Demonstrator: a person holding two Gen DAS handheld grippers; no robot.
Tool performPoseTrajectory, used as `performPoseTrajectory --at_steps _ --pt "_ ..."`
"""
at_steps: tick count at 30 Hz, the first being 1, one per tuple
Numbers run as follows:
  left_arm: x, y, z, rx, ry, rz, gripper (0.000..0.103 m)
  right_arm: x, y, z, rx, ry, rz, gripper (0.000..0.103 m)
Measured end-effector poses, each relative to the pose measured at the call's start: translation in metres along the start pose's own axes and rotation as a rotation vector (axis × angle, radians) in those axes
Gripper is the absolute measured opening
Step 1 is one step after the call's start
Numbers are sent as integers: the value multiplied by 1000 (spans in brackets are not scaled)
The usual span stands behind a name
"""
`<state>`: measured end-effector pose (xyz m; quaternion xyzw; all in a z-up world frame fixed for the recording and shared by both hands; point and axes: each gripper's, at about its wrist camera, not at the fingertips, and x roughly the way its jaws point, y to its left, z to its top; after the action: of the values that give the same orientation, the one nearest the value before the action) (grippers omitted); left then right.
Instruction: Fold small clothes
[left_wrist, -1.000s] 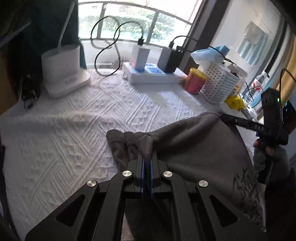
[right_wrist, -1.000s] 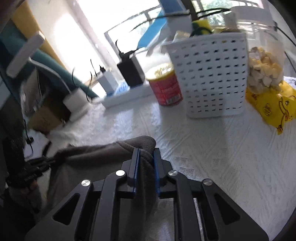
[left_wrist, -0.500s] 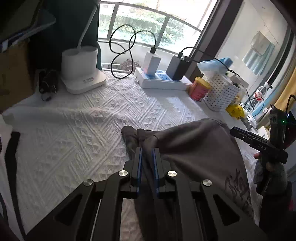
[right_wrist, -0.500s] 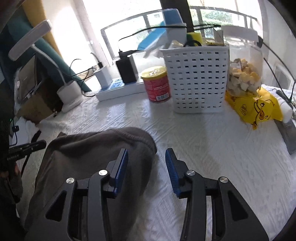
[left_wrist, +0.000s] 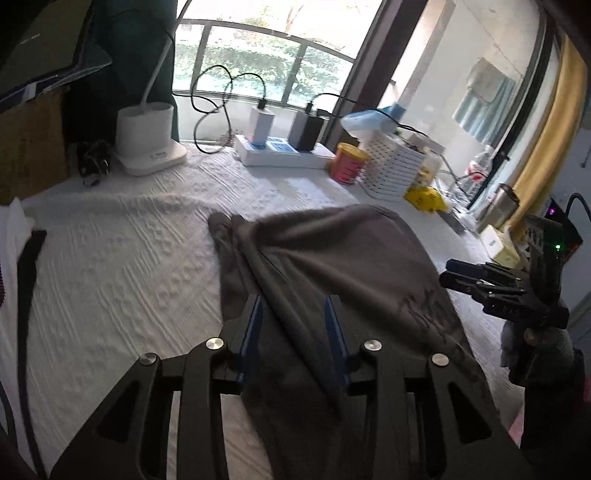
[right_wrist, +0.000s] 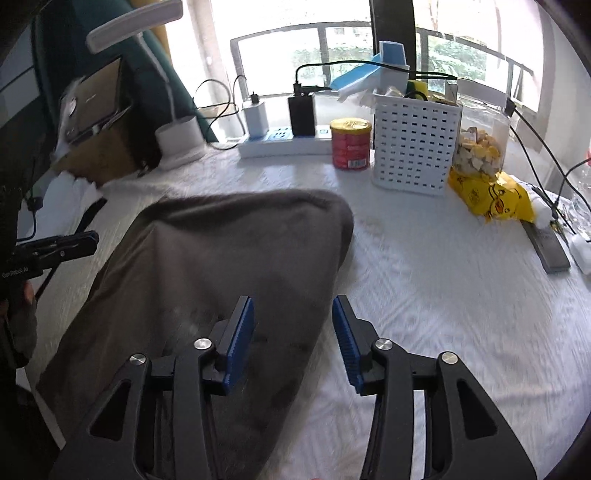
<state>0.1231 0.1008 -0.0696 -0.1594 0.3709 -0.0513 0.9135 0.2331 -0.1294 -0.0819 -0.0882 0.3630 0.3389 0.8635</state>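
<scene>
A dark grey garment (left_wrist: 332, 266) lies on the white textured cloth (left_wrist: 122, 266), with a faint print near its right side. It also shows in the right wrist view (right_wrist: 229, 258). My left gripper (left_wrist: 293, 314) is open above the garment's left part, and a ridge of fabric runs between its blue pads without being held. My right gripper (right_wrist: 293, 314) is open and empty over the garment's right edge. Each gripper appears in the other's view: the right one (left_wrist: 480, 280), the left one (right_wrist: 55, 247).
At the back stand a white lamp base (left_wrist: 149, 144), a power strip with chargers (left_wrist: 284, 151), a red can (right_wrist: 351, 142), a white perforated basket (right_wrist: 413, 140), a snack jar (right_wrist: 480, 144) and a yellow bag (right_wrist: 491, 192). A white garment with dark trim (left_wrist: 14, 266) lies at the left.
Both grippers have let go of the grey garment, the right first, then the left. Both have pulled back toward me, and the garment now lies flat.
</scene>
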Motion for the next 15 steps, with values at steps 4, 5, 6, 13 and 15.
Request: performPoseTrajectory --at_steps 4,5,6,13,15 --pt "-5 -9 -16 3 11 -30 34 -11 11 -13 -8 0 -12 65" --pt "-6 -12 -19 5 13 -36 34 -14 13 -17 -5 0 -14 65" --pt "-9 -15 -23 10 16 -45 34 -16 15 -20 -4 1 -15 65" --pt "-24 -29 -51 42 51 -84 35 -28 29 -49 7 23 -16 65" --pt "-28 -29 -63 32 67 -118 35 -32 33 -59 9 32 -13 65"
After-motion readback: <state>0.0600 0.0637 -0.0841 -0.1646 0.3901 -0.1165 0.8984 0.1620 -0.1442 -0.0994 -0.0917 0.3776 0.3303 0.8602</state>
